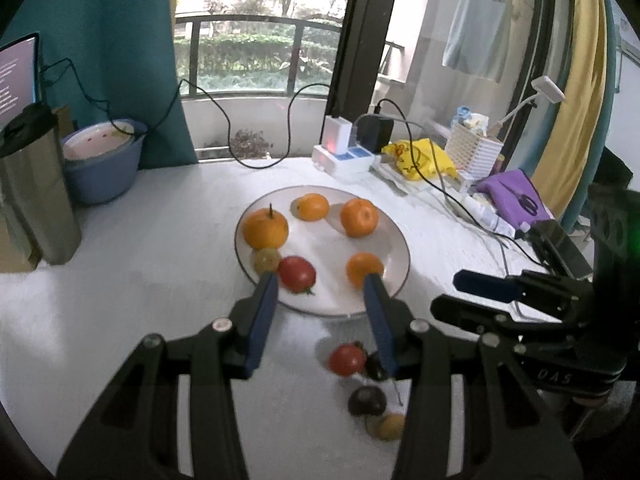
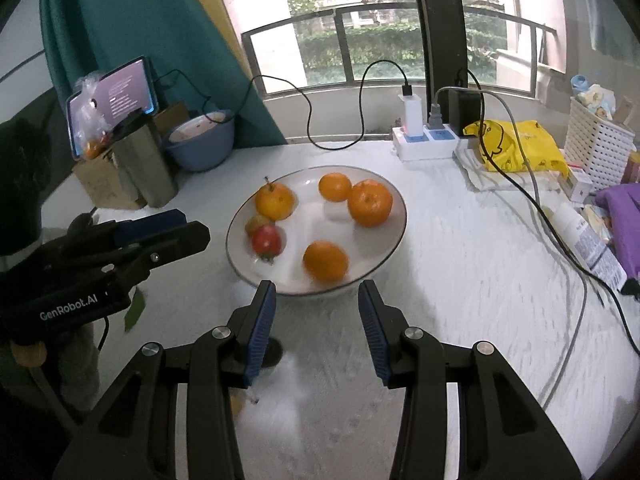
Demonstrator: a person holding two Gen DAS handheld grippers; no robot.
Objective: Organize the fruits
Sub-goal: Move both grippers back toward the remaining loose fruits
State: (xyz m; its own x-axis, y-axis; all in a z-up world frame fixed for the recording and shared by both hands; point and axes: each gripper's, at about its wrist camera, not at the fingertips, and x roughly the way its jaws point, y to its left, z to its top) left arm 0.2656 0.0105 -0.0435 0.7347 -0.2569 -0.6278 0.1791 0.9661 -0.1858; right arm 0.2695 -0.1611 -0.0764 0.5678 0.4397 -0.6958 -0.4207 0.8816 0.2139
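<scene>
A white plate [image 1: 394, 240] [image 2: 394, 200] in the middle of the table holds several oranges [image 1: 359, 217] [image 2: 370, 203], a red tomato [image 1: 297, 274] [image 2: 266, 241] and a small yellowish fruit [image 1: 265, 260]. My left gripper [image 1: 320, 282] hovers over the plate's near rim, open with nothing between its fingers. In front of the plate lie a red tomato [image 1: 347, 359], a dark fruit [image 1: 367, 401] and a yellowish fruit [image 1: 390, 427]. My right gripper [image 2: 317, 289] is open and empty, just short of the plate. Each gripper also shows in the other's view: right gripper [image 1: 460, 292], left gripper [image 2: 188, 226].
A steel flask [image 1: 34, 196] and a blue bowl [image 1: 102, 168] stand at the back left. A power strip [image 1: 344, 158], cables [image 2: 520, 184], a yellow bag [image 2: 520, 148], a white basket [image 2: 600, 148] and purple cloth [image 1: 512, 196] crowd the back right.
</scene>
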